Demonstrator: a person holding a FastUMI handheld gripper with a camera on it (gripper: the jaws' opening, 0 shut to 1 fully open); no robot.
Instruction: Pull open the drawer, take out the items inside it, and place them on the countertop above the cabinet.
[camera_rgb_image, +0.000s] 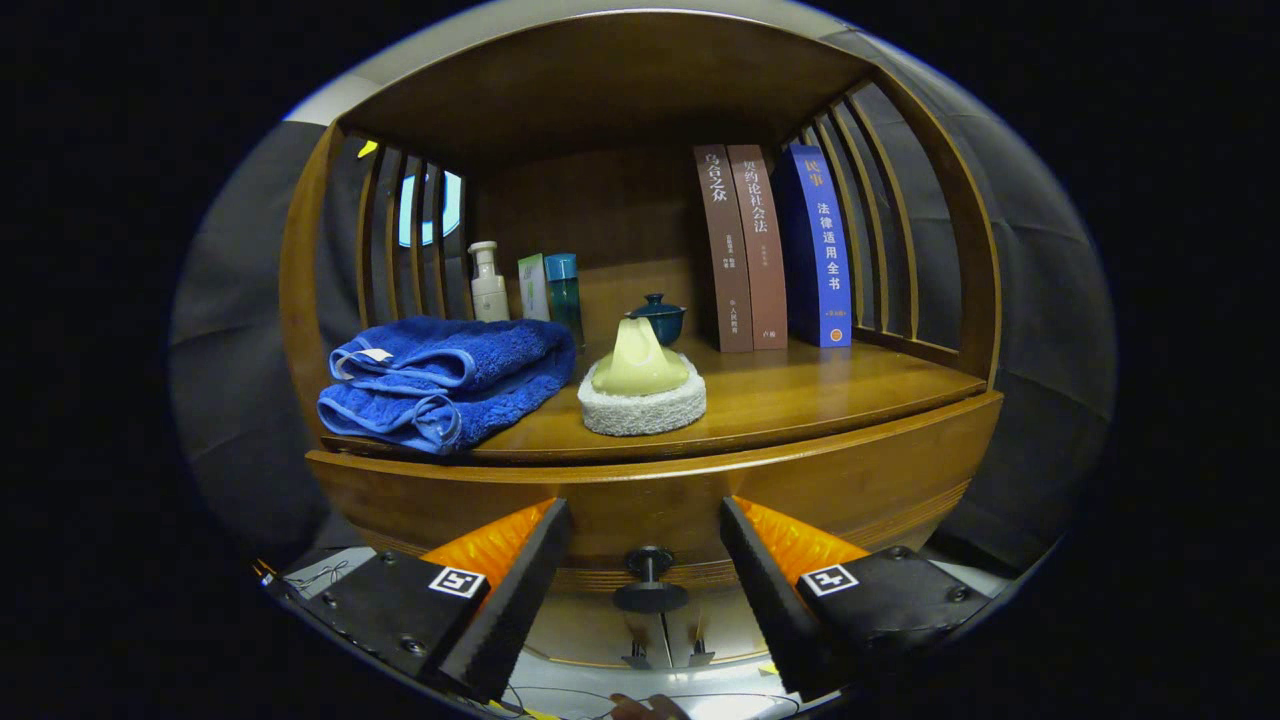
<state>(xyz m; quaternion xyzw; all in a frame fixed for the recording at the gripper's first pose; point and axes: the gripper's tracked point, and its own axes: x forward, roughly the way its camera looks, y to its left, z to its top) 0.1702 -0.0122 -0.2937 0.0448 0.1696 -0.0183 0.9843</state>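
Observation:
A wooden cabinet stands before me, its drawer front (650, 500) running across just beyond my fingers. The drawer's dark round knob (650, 578) sits between my two fingers, untouched, with a gap on each side. My gripper (645, 590) is open. On the countertop (800, 400) above the drawer lie a folded blue towel (440, 380) at the left and a round white sponge pad with a yellow-green object on it (640, 385) in the middle. The drawer's inside is hidden.
At the back of the countertop stand a cream pump bottle (488, 283), a small box and teal bottle (562, 285), a dark blue lidded cup (657, 318) and three upright books (775, 250). Slatted wooden sides close both ends.

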